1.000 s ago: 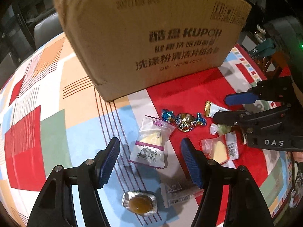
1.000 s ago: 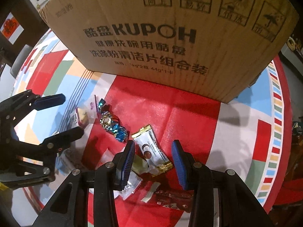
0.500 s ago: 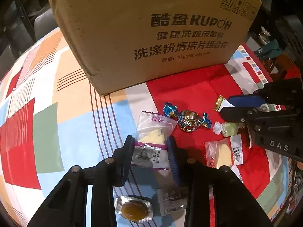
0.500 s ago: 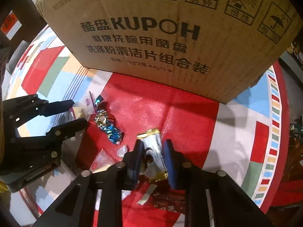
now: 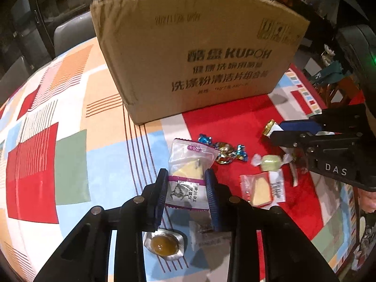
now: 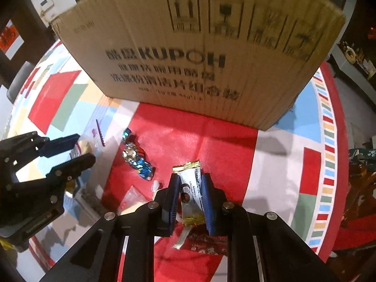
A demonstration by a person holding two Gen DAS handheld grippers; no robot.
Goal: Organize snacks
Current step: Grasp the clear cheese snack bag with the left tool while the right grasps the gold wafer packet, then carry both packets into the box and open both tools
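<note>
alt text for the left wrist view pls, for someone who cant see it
The left gripper is shut on a clear purple-banded snack packet on a colourful patchwork tablecloth. A big cardboard box stands behind it; to the right lie a shiny blue-and-gold candy, a pale green candy and a wedge-shaped snack. The right gripper holds a gold-edged packet.

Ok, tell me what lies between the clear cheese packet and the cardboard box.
Only bare tablecloth lies between the cheese packet and the cardboard box, shown in the left wrist view.
</note>
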